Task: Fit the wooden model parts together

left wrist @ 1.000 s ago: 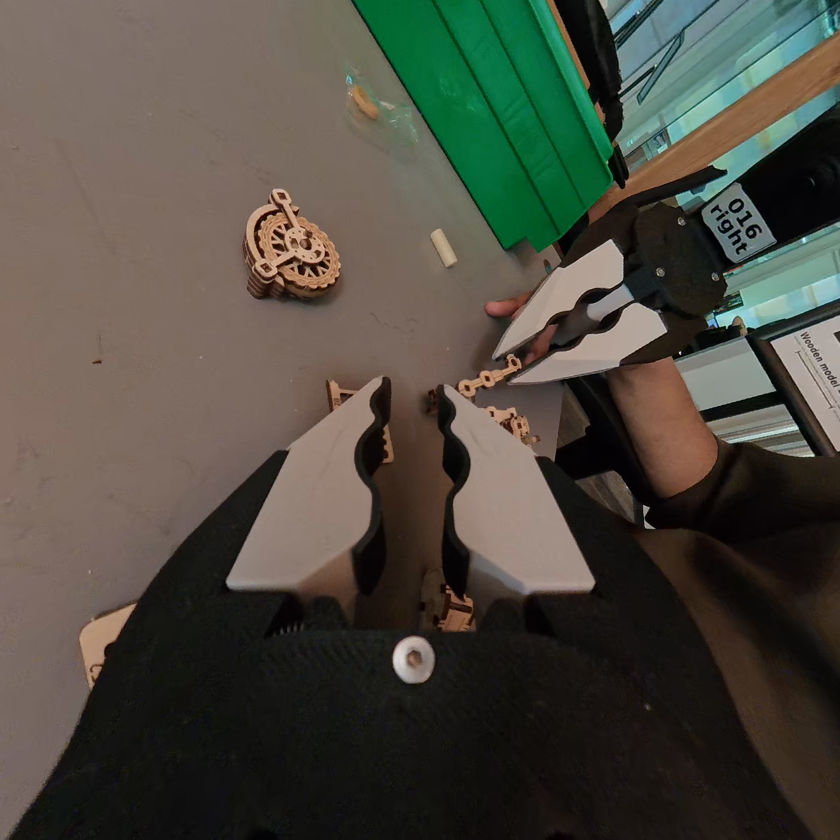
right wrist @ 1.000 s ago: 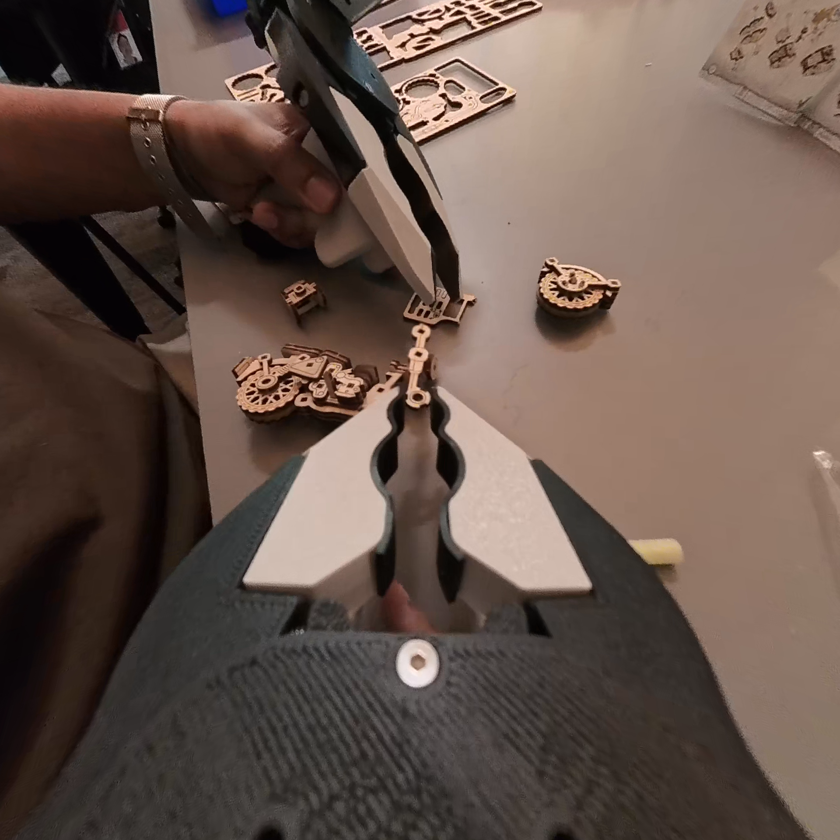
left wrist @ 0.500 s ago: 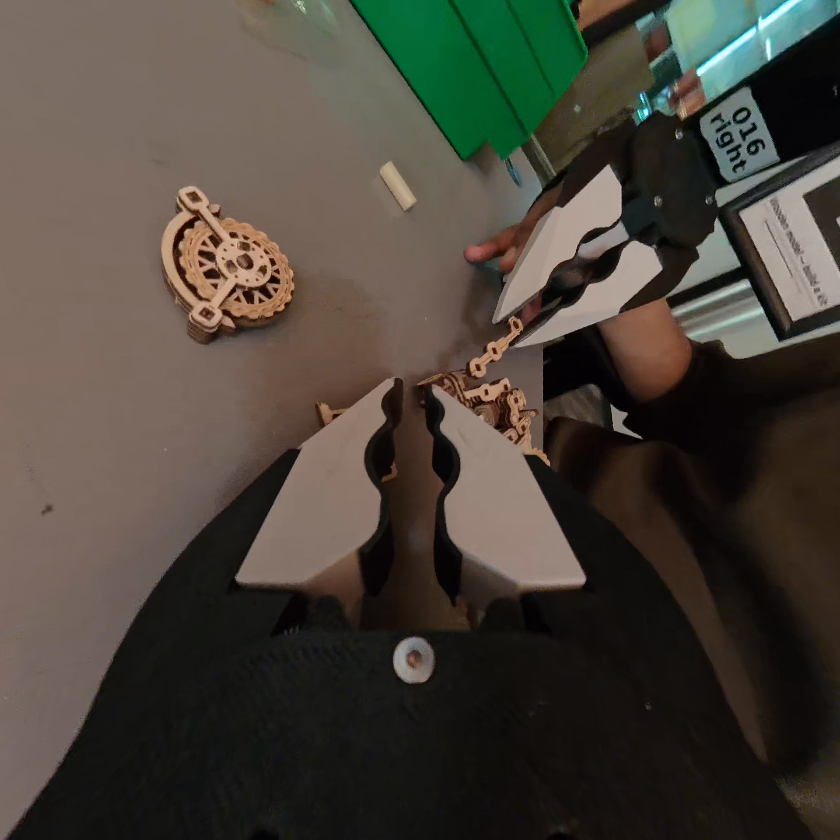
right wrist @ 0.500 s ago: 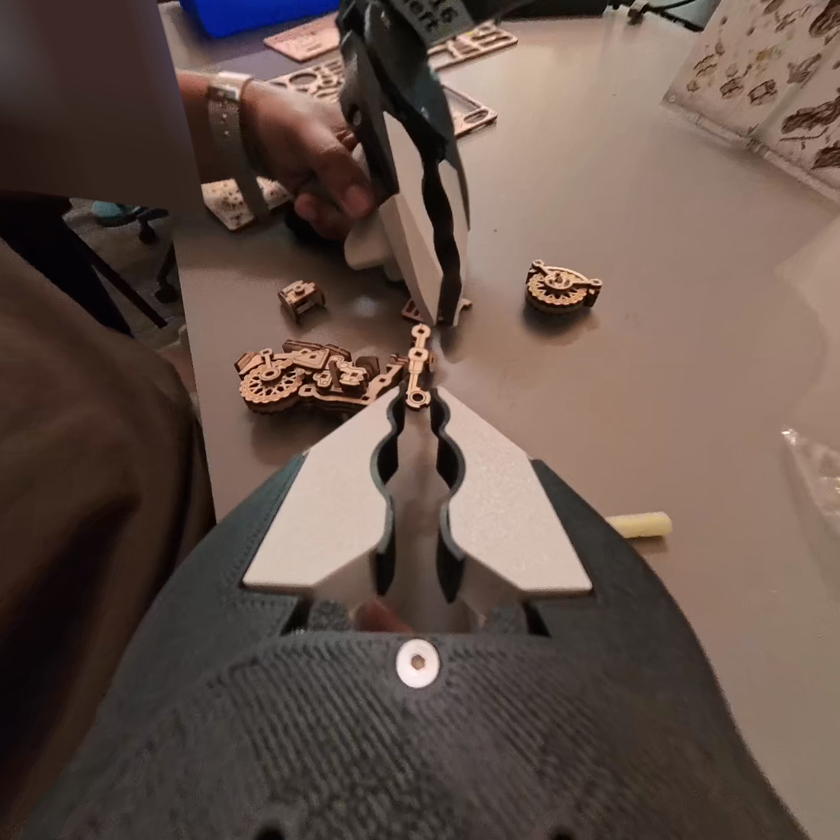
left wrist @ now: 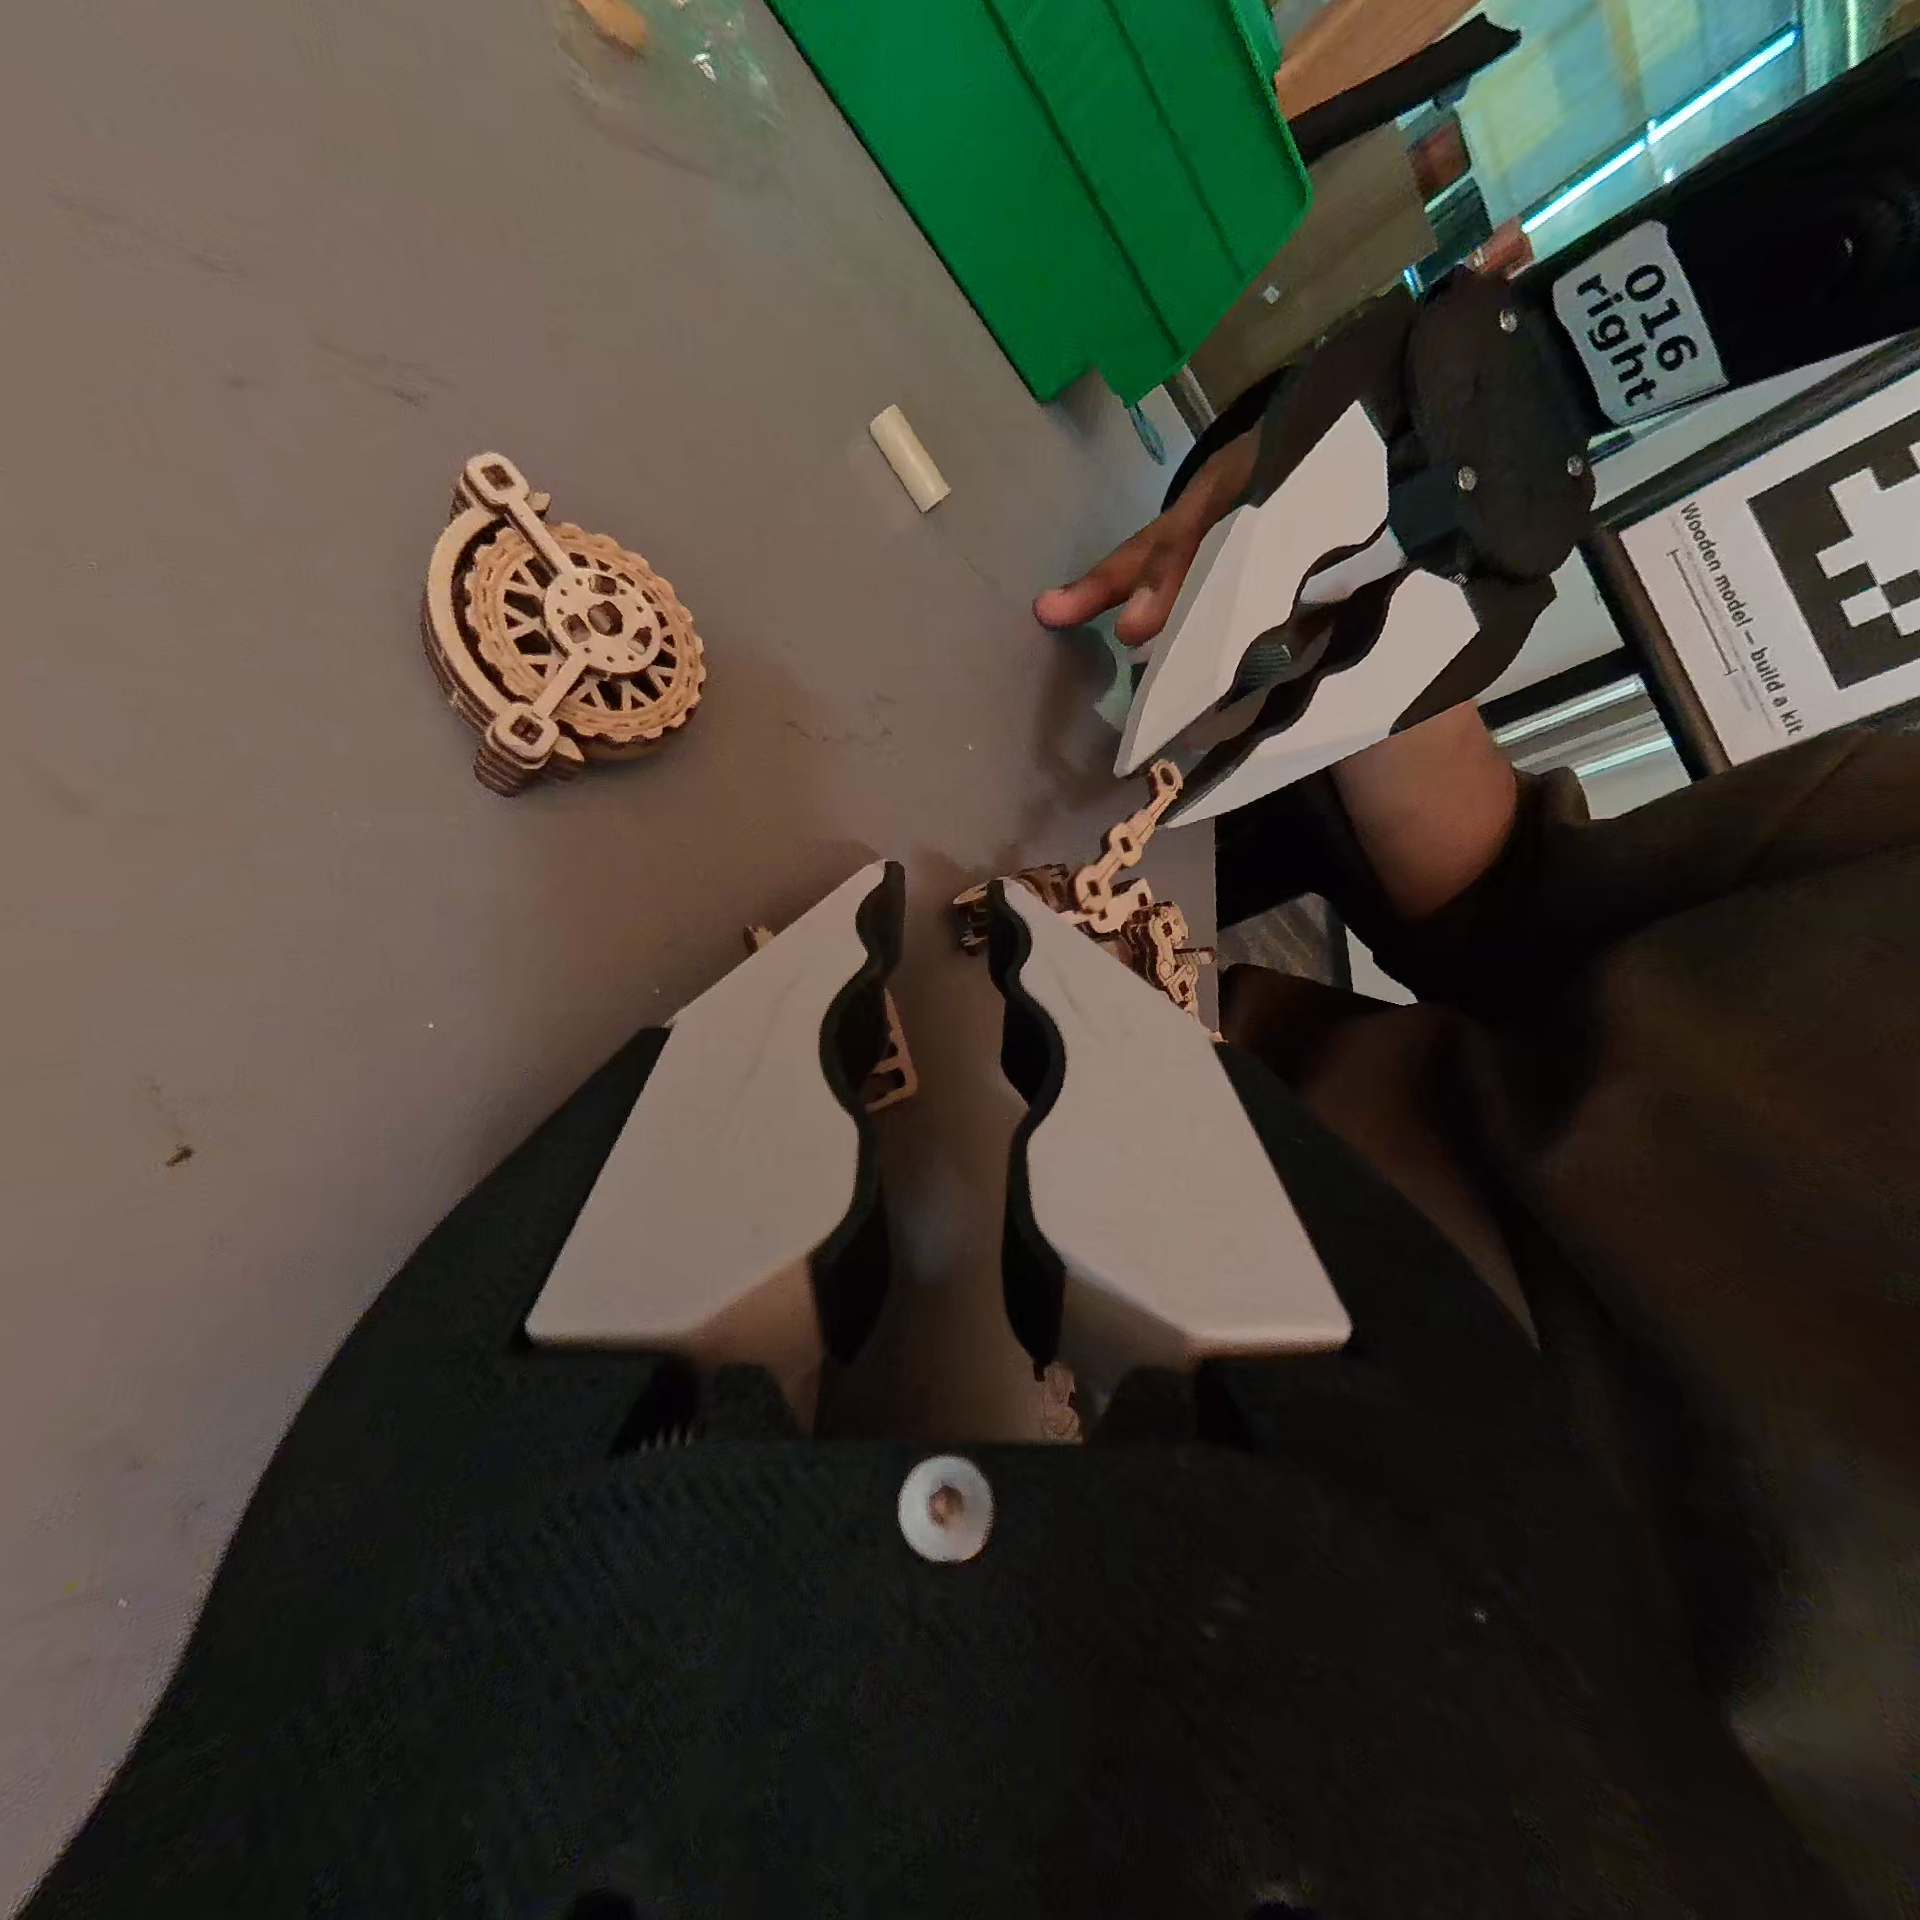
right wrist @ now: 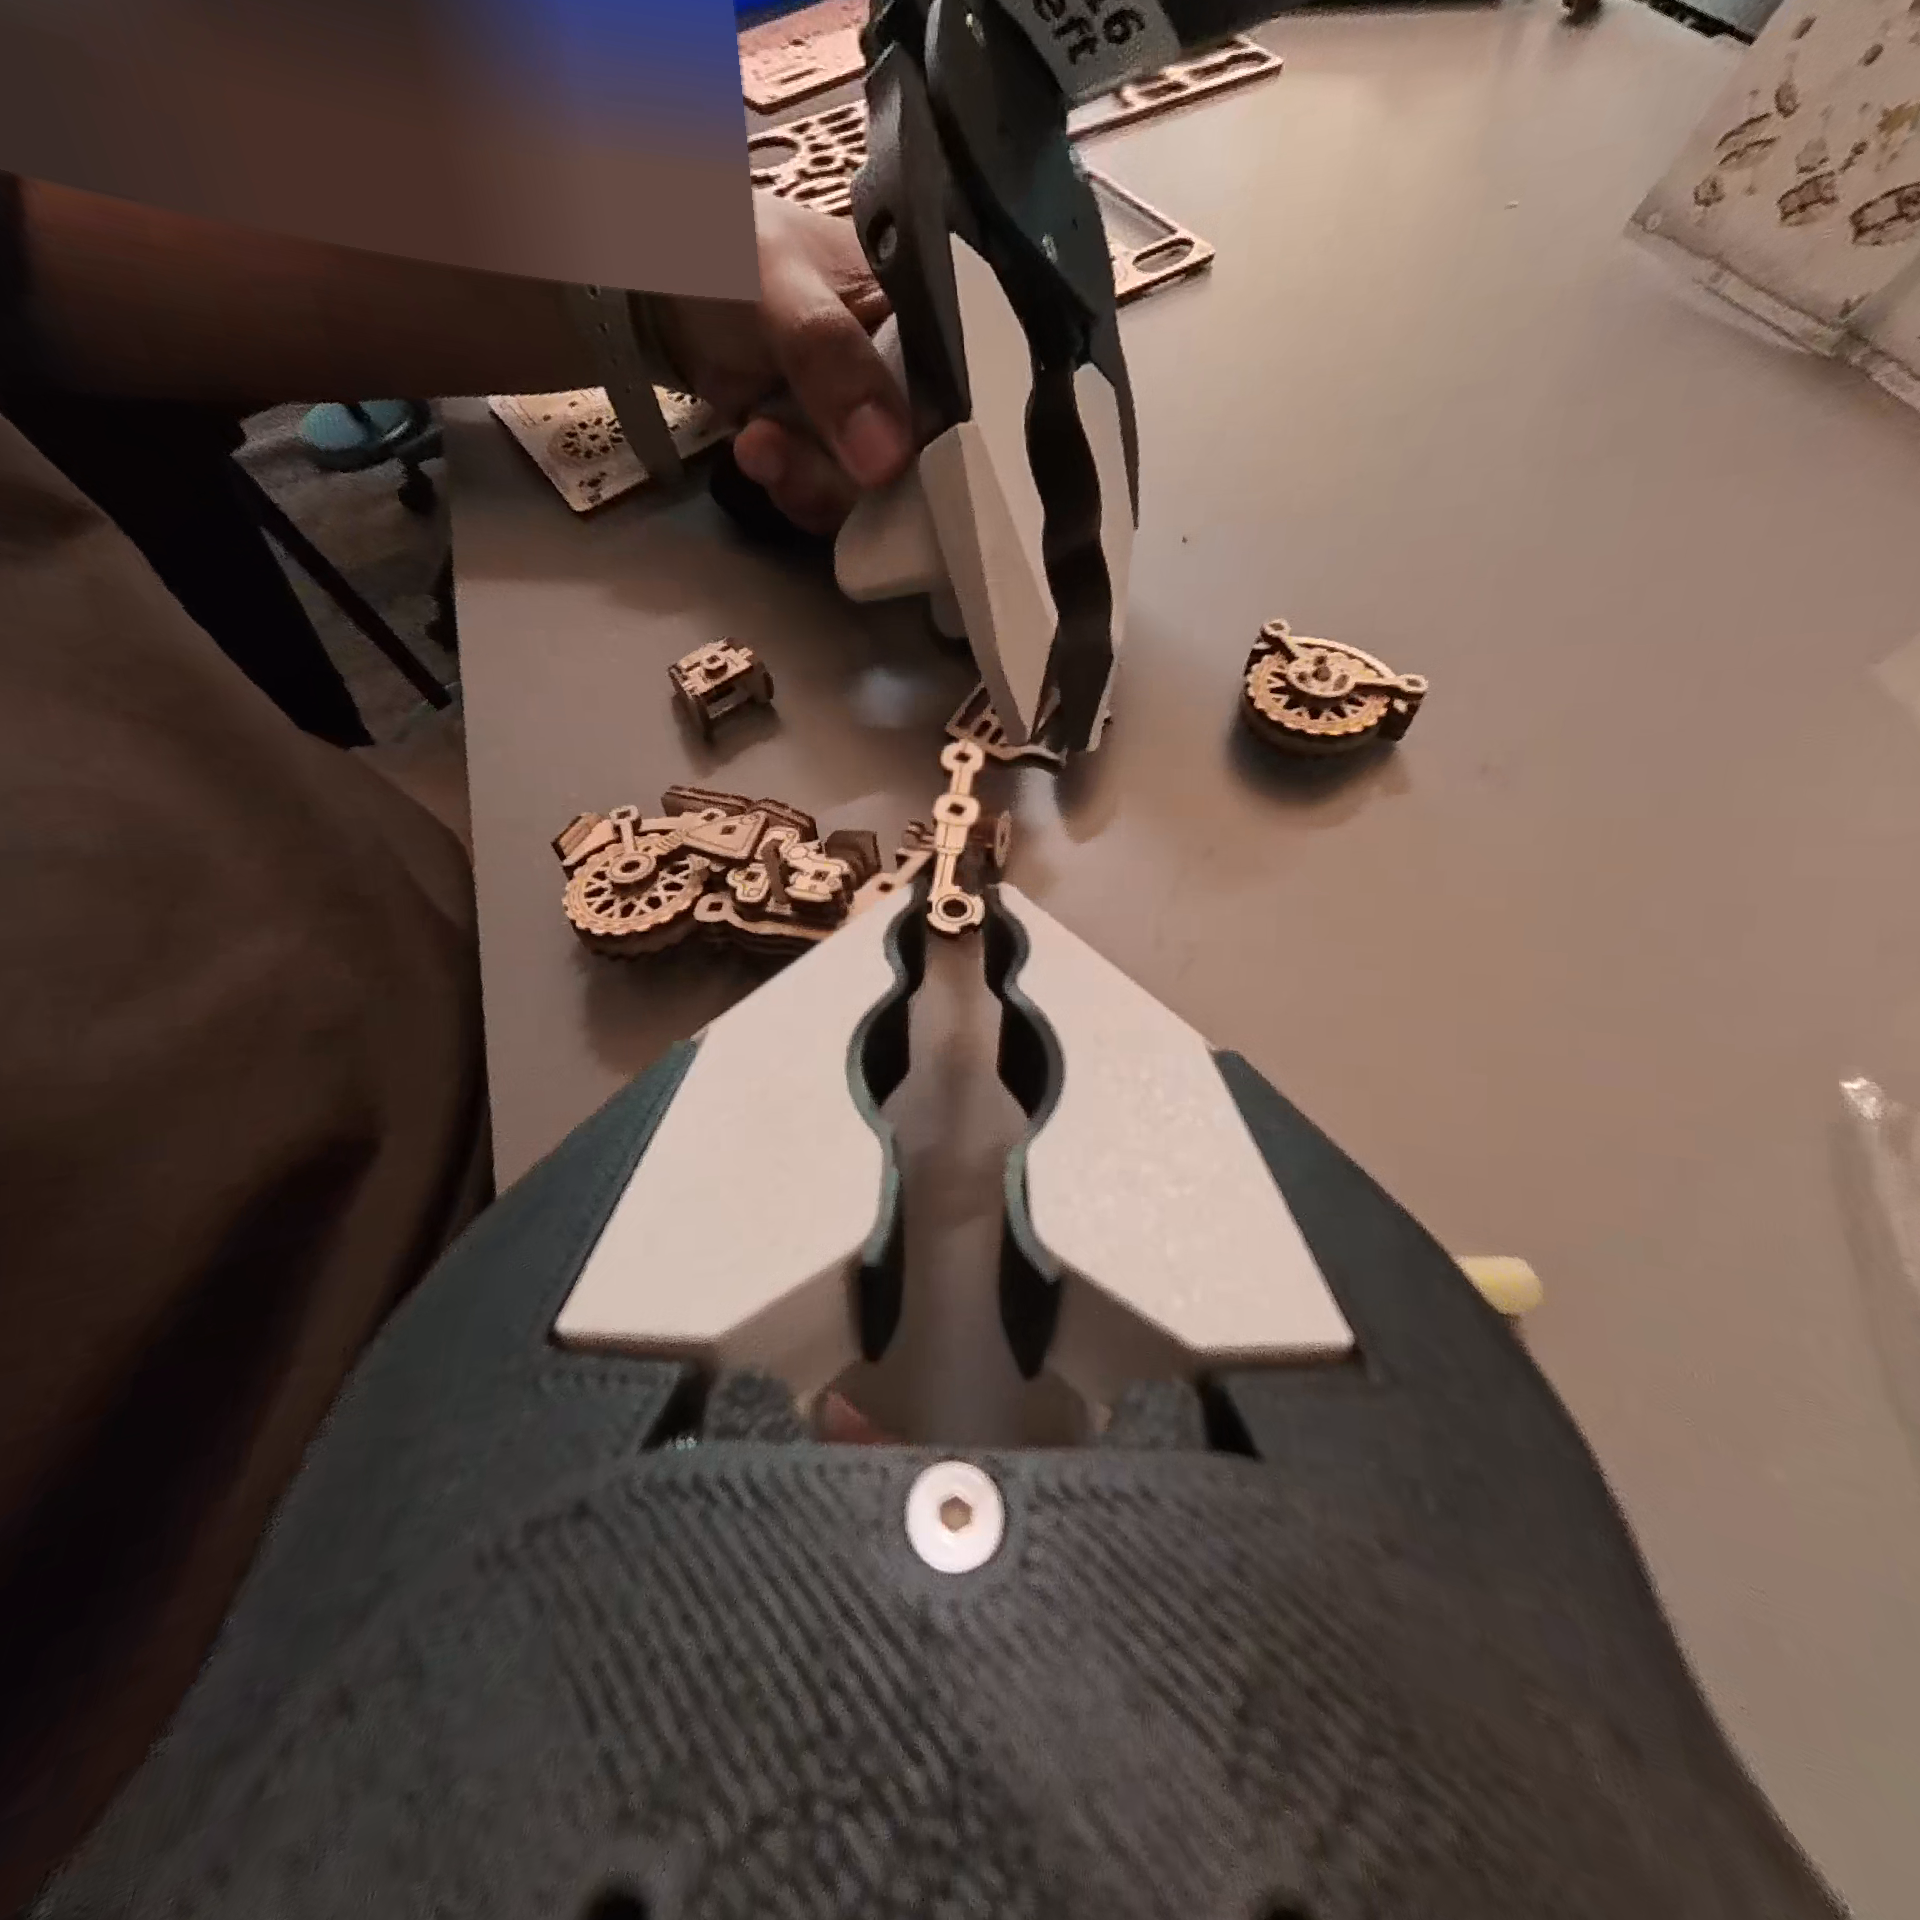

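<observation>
My right gripper (right wrist: 954, 906) is shut on one end of a thin wooden chain strip (right wrist: 951, 821), which reaches forward over the grey table (right wrist: 1455, 831). A wooden motorcycle body (right wrist: 707, 883) lies just left of it, near the table edge. My left gripper (left wrist: 943, 899) is slightly open and points steeply down with its tips at a small flat wooden piece (left wrist: 891, 1070); table shows between its fingers. In the right wrist view the left gripper (right wrist: 1055, 727) stands over that piece (right wrist: 982, 717). A wooden wheel assembly (left wrist: 566, 623) lies apart, also in the right wrist view (right wrist: 1325, 686).
A green bin (left wrist: 1039, 156) stands at the far edge and a cream peg (left wrist: 909, 473) lies near it. A small wooden block part (right wrist: 719, 681) and cut-out wooden sheets (right wrist: 1143, 239) lie beyond. A person's hand (right wrist: 821, 405) holds the left gripper. The gap from one gripper's tips to the other's is roughly 6 centimetres. From the right gripper's tips to the cream peg (left wrist: 909, 473) is close to 11 centimetres.
The left gripper has tilted more upright over the flat piece, and its view now sits closer to the wheel assembly. The right gripper still holds the chain strip in about the same place.
</observation>
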The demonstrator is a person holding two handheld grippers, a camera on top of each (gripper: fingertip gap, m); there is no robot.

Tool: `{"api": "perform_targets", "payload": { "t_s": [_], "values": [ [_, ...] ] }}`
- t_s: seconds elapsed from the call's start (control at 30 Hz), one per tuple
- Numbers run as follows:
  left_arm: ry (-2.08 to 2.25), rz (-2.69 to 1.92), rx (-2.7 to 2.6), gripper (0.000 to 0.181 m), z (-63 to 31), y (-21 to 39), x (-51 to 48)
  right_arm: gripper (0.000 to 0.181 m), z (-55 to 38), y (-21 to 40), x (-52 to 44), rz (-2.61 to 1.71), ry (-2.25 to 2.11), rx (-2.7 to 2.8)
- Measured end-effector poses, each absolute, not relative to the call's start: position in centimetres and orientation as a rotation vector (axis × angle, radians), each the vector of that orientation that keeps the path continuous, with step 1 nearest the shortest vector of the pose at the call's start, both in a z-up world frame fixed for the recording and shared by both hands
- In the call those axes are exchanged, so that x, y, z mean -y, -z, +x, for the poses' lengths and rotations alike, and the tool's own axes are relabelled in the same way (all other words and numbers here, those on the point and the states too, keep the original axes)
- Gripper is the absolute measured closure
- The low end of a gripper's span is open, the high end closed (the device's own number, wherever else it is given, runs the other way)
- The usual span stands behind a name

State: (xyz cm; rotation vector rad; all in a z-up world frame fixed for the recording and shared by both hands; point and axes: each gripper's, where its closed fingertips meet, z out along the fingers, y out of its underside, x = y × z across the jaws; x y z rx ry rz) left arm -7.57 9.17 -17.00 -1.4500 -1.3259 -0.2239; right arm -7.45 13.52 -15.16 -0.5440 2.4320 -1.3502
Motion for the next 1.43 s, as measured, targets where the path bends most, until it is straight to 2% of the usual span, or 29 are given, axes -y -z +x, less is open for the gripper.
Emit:
{"api": "perform_targets", "payload": {
  "t_s": [0.6,0.97,1.17,1.43],
  "values": [
    [0.241,-1.484,1.294,0.165,-7.1,17.0,-9.7,0.172,-7.1,16.3,-13.0,-0.734,1.205,-2.472],
    [0.255,-1.499,1.278,0.164,-6.8,17.0,-10.0,0.172,-7.6,16.2,-13.2,-0.696,1.210,-2.457],
    [0.258,-1.519,1.288,0.172,-6.7,17.3,-10.2,0.172,-7.5,16.2,-13.2,-0.703,1.210,-2.462],
    [0.268,-1.525,1.277,0.172,-6.5,17.2,-10.3,0.172,-7.3,16.3,-13.3,-0.717,1.201,-2.468]
  ]
}}
